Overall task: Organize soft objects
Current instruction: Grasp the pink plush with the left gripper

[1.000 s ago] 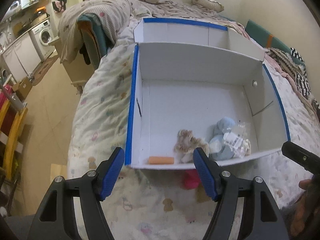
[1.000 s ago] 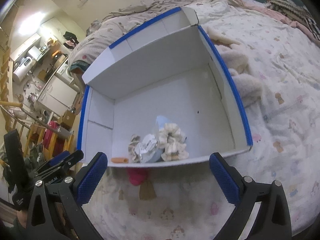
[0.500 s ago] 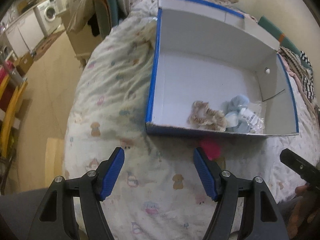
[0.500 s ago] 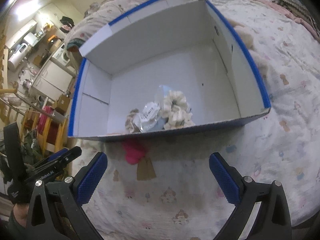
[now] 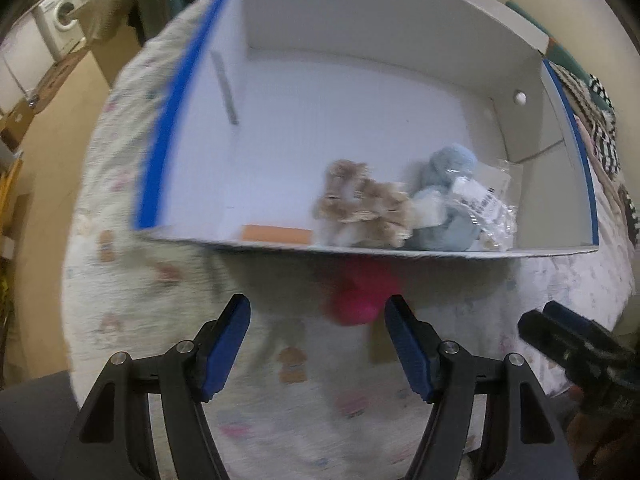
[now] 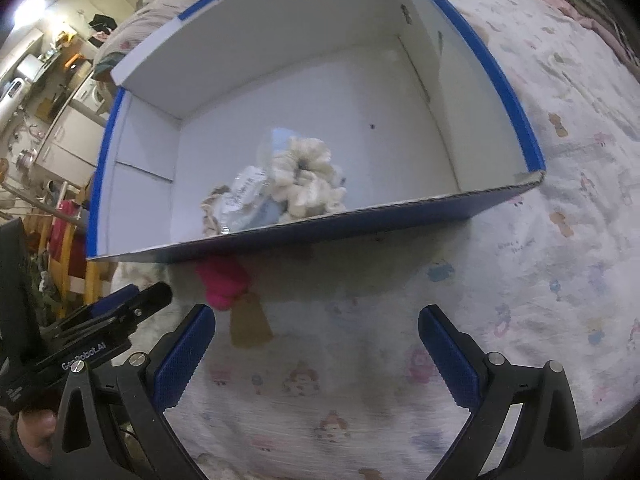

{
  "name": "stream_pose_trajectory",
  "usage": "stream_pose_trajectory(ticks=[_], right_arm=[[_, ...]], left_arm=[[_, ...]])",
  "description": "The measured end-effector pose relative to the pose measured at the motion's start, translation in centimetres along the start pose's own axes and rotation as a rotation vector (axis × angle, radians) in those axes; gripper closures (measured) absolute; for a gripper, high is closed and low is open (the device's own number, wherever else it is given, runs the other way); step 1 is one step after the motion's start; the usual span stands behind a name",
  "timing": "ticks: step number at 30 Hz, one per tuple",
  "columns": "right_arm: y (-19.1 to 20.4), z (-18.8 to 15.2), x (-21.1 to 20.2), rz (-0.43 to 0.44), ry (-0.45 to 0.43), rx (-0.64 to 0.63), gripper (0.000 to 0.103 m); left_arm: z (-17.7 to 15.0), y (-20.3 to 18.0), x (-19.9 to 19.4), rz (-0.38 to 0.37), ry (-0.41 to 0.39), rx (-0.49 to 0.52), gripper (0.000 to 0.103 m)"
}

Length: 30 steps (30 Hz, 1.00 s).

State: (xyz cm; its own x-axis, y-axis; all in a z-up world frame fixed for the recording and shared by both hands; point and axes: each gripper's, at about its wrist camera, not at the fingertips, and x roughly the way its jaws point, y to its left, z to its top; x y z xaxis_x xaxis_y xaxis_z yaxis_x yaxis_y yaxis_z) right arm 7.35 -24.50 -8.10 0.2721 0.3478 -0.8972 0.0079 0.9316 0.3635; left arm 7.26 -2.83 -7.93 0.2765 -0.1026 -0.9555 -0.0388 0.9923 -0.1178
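Now I'm lining up the pick: the pink plush toy with a tan tag (image 5: pixel 358 300) lies on the patterned bedsheet (image 5: pixel 132 292), just outside the white blue-edged cardboard box (image 5: pixel 360 120). My left tongs (image 5: pixel 317 340) are spread and empty, the toy at their one o'clock; the right tongs (image 6: pixel 316 354) are spread too. Next, I'd straddle it and pinch.

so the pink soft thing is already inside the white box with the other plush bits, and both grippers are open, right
Not quite. The pink soft thing lies outside the white box, on the bedspread just in front of its near wall, as both wrist views show. The rest holds: left gripper and right gripper are open.
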Motion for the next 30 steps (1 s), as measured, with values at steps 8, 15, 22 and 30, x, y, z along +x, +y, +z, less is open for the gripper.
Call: stream_pose_trajectory(ticks=[8,15,22,30], right_arm=[[-1.4,-0.4,0.6,-0.050,0.028,-0.023,0.000],[-2.0,-0.7,1.4,-0.079,0.057,-0.044,0.000],[-1.6,-0.4,1.9,-0.074,0.066,-0.062,0.000],[1.1,-1.1,4.0,-0.048,0.119,-0.122,0.000]], left_arm=[[1.4,-3.3,3.9,0.012,0.068,0.032,0.040],[1.7,-4.2,5.8,0.035,0.115,0.053,0.059],[2.0,-4.6,5.3,0.053,0.106,0.077,0.066],[1.0,-2.1,1.9,0.065,0.060,0.065,0.066]])
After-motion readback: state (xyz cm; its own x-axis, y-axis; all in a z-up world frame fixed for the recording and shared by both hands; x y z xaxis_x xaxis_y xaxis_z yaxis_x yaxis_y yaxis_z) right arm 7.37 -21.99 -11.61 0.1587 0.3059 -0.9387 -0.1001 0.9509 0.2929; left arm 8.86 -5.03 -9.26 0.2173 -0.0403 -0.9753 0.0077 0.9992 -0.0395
